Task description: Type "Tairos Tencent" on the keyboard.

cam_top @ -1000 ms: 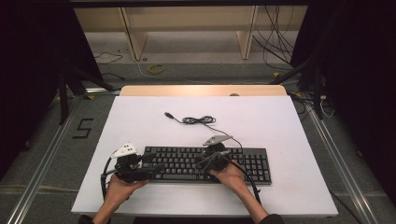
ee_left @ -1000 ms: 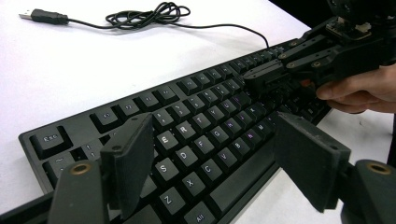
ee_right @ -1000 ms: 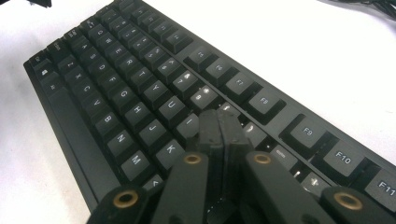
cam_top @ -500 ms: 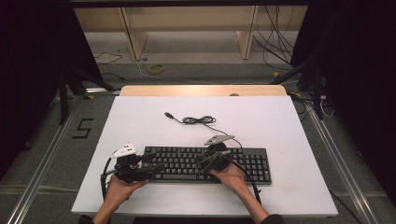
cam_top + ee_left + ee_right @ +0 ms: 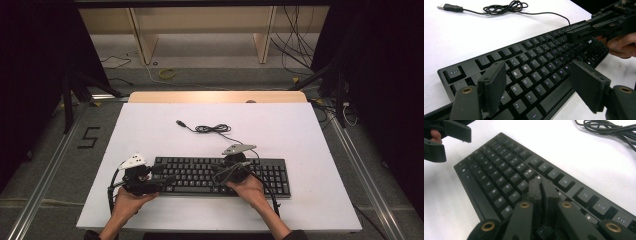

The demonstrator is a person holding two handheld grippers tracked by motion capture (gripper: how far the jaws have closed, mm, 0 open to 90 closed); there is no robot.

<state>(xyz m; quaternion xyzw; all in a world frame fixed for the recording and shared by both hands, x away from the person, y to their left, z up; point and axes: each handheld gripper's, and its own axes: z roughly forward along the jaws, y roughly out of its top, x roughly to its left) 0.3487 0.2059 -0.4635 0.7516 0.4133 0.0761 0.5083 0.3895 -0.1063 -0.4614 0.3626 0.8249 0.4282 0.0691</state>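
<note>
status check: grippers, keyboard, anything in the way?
Left gripper open over the keyboard's left end. Right gripper shut, empty, tips low over the middle keys. Keyboard flat on the table; its cable coiled behind, clear of both.

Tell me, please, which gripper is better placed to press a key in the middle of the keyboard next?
Probably the right gripper: its jaws are shut into one narrow tip over the keyboard's middle rows. The left gripper hangs open over the keyboard's left end.
</note>
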